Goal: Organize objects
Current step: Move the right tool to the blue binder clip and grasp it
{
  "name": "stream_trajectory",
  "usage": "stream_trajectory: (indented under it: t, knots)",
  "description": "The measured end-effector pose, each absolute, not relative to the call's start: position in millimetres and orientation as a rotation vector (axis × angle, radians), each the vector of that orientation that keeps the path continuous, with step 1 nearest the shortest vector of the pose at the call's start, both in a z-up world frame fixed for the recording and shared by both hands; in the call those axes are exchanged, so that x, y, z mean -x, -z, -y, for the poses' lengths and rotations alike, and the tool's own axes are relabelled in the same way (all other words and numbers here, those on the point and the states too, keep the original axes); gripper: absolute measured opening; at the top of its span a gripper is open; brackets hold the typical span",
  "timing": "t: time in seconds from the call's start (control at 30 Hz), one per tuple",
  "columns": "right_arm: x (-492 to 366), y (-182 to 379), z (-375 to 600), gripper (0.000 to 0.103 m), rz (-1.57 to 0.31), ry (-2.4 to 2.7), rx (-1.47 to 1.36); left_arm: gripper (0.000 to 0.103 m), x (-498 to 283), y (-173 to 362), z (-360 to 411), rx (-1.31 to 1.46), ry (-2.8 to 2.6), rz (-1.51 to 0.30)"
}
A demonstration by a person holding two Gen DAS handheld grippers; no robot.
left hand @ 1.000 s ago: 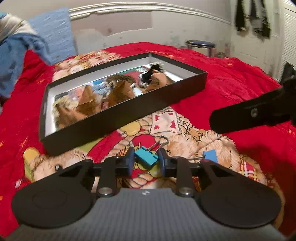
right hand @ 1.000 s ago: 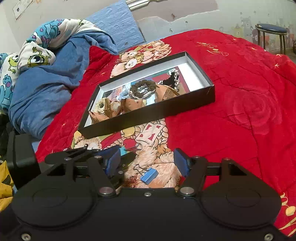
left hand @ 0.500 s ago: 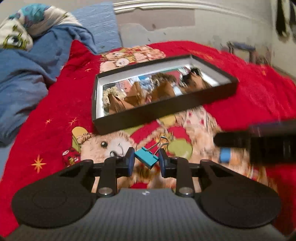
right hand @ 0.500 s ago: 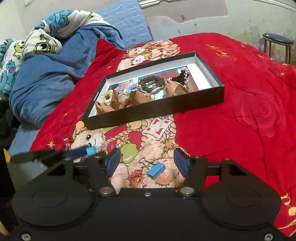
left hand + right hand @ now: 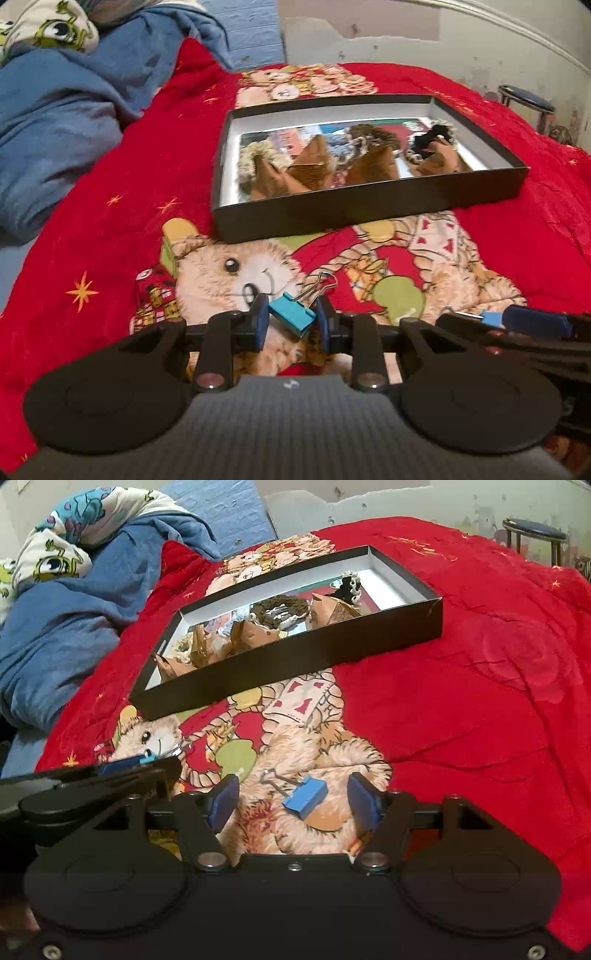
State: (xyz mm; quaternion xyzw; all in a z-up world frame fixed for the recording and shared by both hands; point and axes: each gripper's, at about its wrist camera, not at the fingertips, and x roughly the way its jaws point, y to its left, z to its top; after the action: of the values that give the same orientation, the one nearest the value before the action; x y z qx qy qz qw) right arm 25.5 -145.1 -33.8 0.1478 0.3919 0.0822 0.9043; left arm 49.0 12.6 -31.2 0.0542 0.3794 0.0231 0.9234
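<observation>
Two clips: teal clip (image 5: 291,318) pinched in L gripper (image 5: 289,324); blue clip (image 5: 306,798) between opening R gripper (image 5: 294,802).

1. Bedroom in a home, judging by the bed (image 5: 480,686) filling most of both views.
2. Covered with a red quilt (image 5: 110,192) printed with teddy bears and stars.
3. Piled at the head end: a rumpled blue blanket (image 5: 66,627) and cartoon-monster bedding (image 5: 51,557).
4. Behind, a worn, patchy painted wall (image 5: 369,33) with a blue brick-pattern panel (image 5: 229,506).
5. Beside the bed, a small round stool (image 5: 535,530).
</observation>
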Motion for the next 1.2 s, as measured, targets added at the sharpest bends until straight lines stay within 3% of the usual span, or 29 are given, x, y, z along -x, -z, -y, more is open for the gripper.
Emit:
stream_trajectory:
  t: [0.47,0.8,1.2]
  knots:
    - [-19,41,127,0.061,-0.747,-0.066,-0.245,0.031,-49,35,-32,-0.098,-0.205,-0.791]
    - [-18,40,122,0.028,-0.727,-0.014,-0.136,0.031,-58,28,-24,-0.07,-0.175,-0.77]
    - [-27,31,134,0.027,-0.738,-0.022,-0.16,0.031,-64,26,-10,-0.06,-0.125,-0.742]
